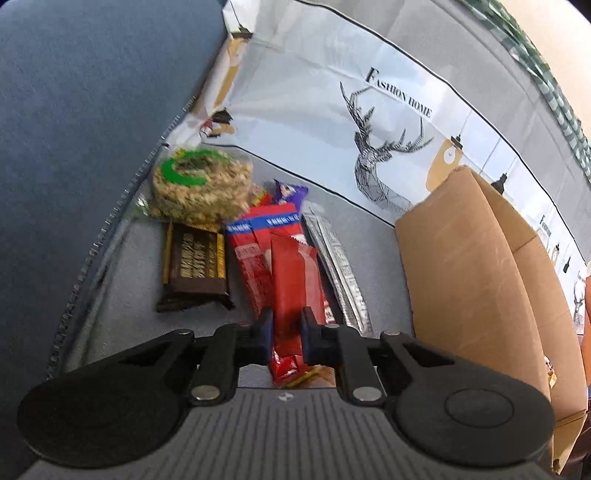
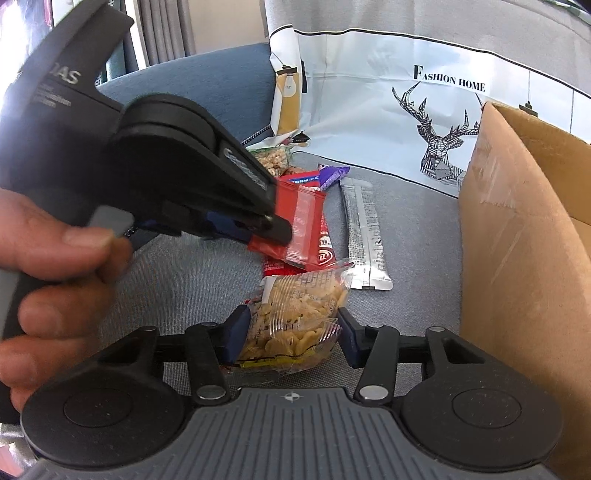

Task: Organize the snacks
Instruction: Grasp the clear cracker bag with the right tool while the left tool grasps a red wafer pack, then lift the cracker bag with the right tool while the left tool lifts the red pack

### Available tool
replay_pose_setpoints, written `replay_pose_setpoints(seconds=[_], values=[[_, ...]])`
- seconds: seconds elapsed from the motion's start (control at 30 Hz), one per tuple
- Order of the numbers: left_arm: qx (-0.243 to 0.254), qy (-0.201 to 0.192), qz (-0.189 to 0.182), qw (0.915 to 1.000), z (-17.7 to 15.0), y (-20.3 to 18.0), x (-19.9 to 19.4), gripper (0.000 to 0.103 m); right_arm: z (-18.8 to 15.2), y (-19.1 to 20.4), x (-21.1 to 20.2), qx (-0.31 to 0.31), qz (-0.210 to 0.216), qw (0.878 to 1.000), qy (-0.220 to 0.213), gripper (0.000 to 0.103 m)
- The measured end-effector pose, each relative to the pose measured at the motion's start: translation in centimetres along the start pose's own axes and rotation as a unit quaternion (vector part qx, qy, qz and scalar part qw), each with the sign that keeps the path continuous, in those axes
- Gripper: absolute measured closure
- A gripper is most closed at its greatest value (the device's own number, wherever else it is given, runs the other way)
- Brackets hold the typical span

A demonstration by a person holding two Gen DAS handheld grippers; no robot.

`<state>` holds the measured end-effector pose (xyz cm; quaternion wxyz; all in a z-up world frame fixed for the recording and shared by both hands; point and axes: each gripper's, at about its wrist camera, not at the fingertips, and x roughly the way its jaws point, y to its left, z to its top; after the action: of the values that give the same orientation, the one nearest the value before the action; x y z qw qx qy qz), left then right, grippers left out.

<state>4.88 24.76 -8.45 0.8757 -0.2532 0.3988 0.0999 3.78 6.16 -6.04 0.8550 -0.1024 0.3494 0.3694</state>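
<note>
A home: blue sofa (image 2: 207,77), curtains (image 2: 162,29), "Fashion Home" storage bag (image 2: 369,74).

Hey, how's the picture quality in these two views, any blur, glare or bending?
Left wrist view: the peanut bag and red wrapper are motion-smeared; the cardboard box edges bow from fisheye. Right wrist view: the left gripper and hand are blurred, glare streaks the silver sachet, daylight is soft.
</note>
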Motion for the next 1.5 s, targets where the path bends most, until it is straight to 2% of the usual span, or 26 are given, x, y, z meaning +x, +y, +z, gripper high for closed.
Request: replay_pose_setpoints(seconds=[0.13,0.23,0.27,0.3,0.4,0.53,0.6,0.8,0.93,1.13,1.2,1.27,1.33,1.4,1.5], values=[[-0.022,-0.003,0.014,0.9997,0.3,1.0,-0.2,0.09,0.1,0.2,-0.2,-0.003,-0.017,1.0,0.006,0.051],[-0.039,-0.004,0.011,0.9992,0.4,1.3,-0.3,0.089,0.1,-0.1,-0.6,0.003,-0.033,0.999,0.014,0.051],[-0.041,-0.004,0.013,0.9991,0.4,1.3,-0.2,0.083,0.1,-0.2,-0.6,0.004,-0.036,0.999,0.017,0.051],[-0.042,-0.003,0.016,0.999,0.4,1.3,-0.1,0.072,0.1,-0.3,-0.7,0.006,-0.037,0.999,0.018,0.051],[-0.043,-0.008,0.032,0.9985,0.4,1.3,-0.1,0.056,0.0,-0.6,-0.7,0.012,-0.034,0.999,0.024,0.051],[-0.052,-0.006,0.034,0.998,0.3,1.2,0.6,0.046,-0.2,-0.9,-0.5,0.02,-0.027,0.999,0.025,0.048],[-0.046,0.002,0.035,0.9983,0.2,0.7,1.2,0.036,-0.1,-0.8,-0.4,0.018,-0.027,0.999,0.025,0.047],[0.004,0.019,0.062,0.9979,0.3,-0.8,1.7,0.024,0.0,-1.0,-0.1,0.019,-0.02,0.999,0.029,0.045],[0.062,0.038,0.058,0.9956,0.1,-1.6,1.4,0.021,0.0,-1.3,-0.1,0.017,-0.017,0.999,0.031,0.045],[0.127,0.076,0.074,0.9862,-1.5,-2.8,2.9,0.021,-0.1,-1.4,-0.1,0.018,-0.018,0.999,0.032,0.045],[0.15,0.073,0.082,0.9826,-2.0,-3.3,3.0,0.021,-0.2,-1.3,0.0,0.016,-0.019,0.999,0.033,0.045],[0.152,0.071,0.083,0.9823,-2.1,-3.2,2.9,0.022,-0.3,-1.3,0.0,0.013,-0.02,0.999,0.033,0.044],[0.154,0.068,0.086,0.9819,-2.1,-3.1,2.9,0.028,-0.3,-1.3,0.1,0.013,-0.019,0.999,0.033,0.044],[0.16,0.061,0.096,0.9805,-2.1,-3.1,2.8,0.043,-0.4,-1.2,0.2,0.01,-0.02,0.999,0.033,0.044],[0.15,0.056,0.095,0.9826,-1.6,-2.8,2.6,0.054,-0.5,-1.2,0.4,0.007,-0.018,0.999,0.036,0.044]])
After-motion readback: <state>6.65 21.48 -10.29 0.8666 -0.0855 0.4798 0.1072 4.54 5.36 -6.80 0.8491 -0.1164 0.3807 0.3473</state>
